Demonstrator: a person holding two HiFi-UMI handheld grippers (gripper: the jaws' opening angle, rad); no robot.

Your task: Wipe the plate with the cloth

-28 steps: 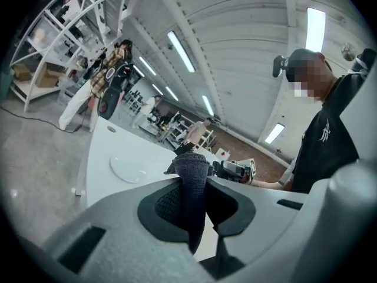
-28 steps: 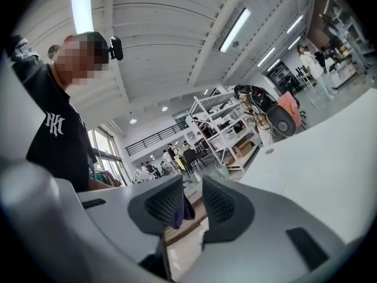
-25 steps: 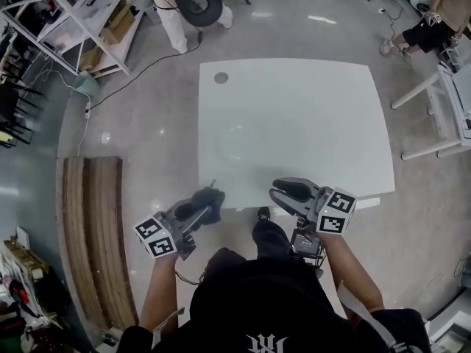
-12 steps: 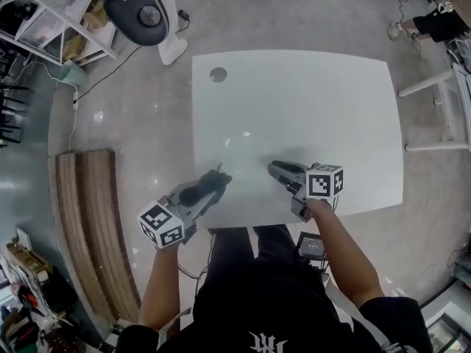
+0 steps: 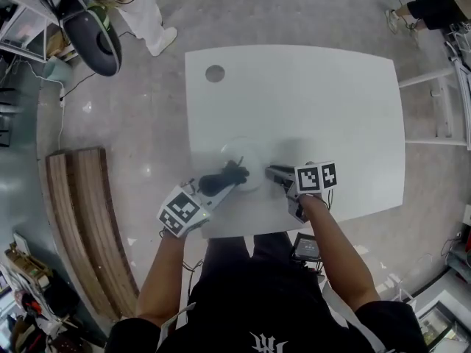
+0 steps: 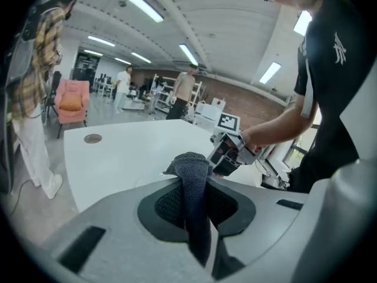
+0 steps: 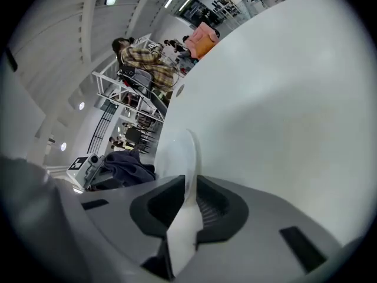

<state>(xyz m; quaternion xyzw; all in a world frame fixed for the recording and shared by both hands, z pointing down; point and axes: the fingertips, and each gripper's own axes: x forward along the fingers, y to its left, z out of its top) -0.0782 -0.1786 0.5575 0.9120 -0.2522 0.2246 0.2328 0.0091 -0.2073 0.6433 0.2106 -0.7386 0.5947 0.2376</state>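
The jaws of the left gripper [image 6: 197, 217] are closed on a fold of the dark cloth [image 6: 191, 170], which stands out in front of them as a bunch. The jaws of the right gripper [image 7: 187, 211] are clamped on the rim of the white plate [image 7: 177, 152], seen edge-on between the pads. In the head view the plate is near the 6 o'clock edge of the table [image 5: 316, 101]. The right gripper is on its 4 o'clock side and the cloth is over its 8 o'clock rim. Whether the plate rests on the table or is a little lifted, I cannot tell.

I judge that the wiping is only at its beginning. The plate is held by a thin, smooth rim, so a hard push from the cloth may turn it in the jaws or slide it out. The table edge is close, so it could then fall. The cloth is held by a narrow fold, and dragging may pull it loose.

The table is white and glossy, with a round hole [image 5: 215, 73] toward 11 o'clock. Around it is a grey shiny floor [image 5: 147, 123]. Wooden planks [image 5: 81, 219] lie at 8 o'clock, and a person [image 5: 147, 9] stands by a black chair [image 5: 92, 39] at 11 o'clock.
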